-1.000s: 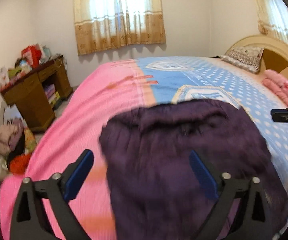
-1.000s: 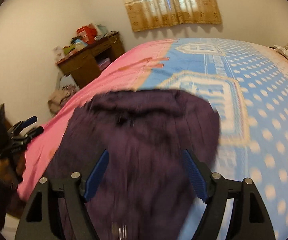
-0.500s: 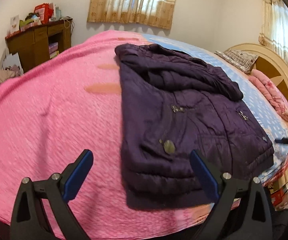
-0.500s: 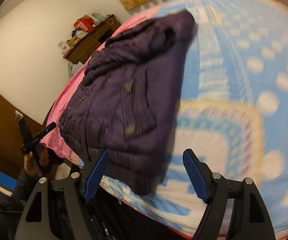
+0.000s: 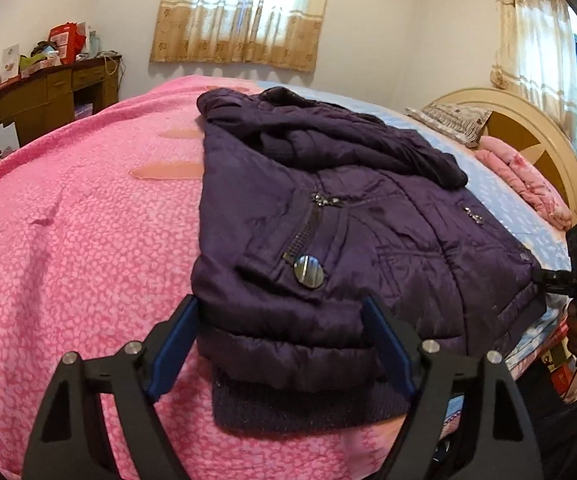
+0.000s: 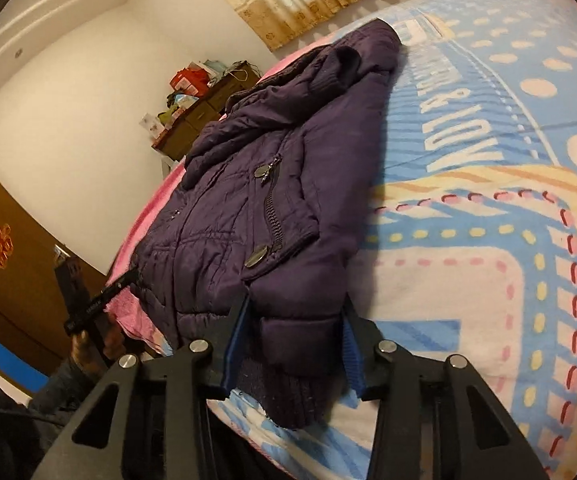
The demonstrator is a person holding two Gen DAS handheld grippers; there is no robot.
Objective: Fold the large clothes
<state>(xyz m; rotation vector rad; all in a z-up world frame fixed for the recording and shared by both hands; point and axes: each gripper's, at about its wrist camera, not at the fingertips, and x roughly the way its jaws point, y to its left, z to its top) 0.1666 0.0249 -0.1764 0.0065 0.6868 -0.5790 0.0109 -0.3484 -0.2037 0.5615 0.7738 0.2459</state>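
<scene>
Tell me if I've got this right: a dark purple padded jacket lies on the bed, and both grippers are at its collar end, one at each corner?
Not quite. Both grippers are at the hem end, not the collar. The left wrist view shows the left gripper straddling one corner of the purple jacket by its ribbed hem; the right wrist view shows the right gripper pinching the other. The collar lies at the far end. Both jaws have just been closing.

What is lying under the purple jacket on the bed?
The purple jacket lies on the bedspread, across the border of its pink part and its blue part. Whether anything else lies beneath, the jacket hides.
</scene>
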